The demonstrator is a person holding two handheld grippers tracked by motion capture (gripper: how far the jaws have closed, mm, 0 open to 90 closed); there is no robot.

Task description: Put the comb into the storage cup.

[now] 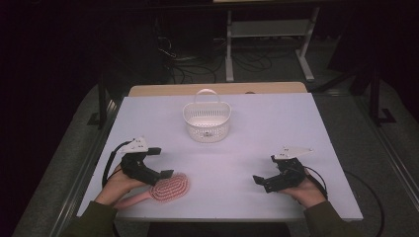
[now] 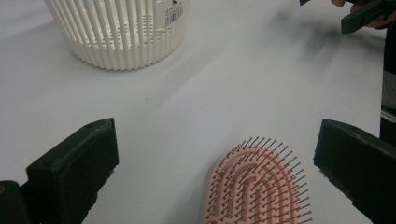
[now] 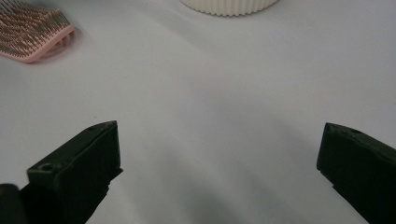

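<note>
Sticker: a small white label with a barcode sits on the outer wall of the white basket [image 2: 116, 35], near its rim, seen in the left gripper view.
Barcode: black bars show, but the digits beneath them are too small to read.
Print above the barcode: a line of tiny characters, not legible.
Basket from the high view: a small dark mark shows low on the basket's wall facing the person; nothing can be read there.
Readable words, brands or numbers: none.
</note>
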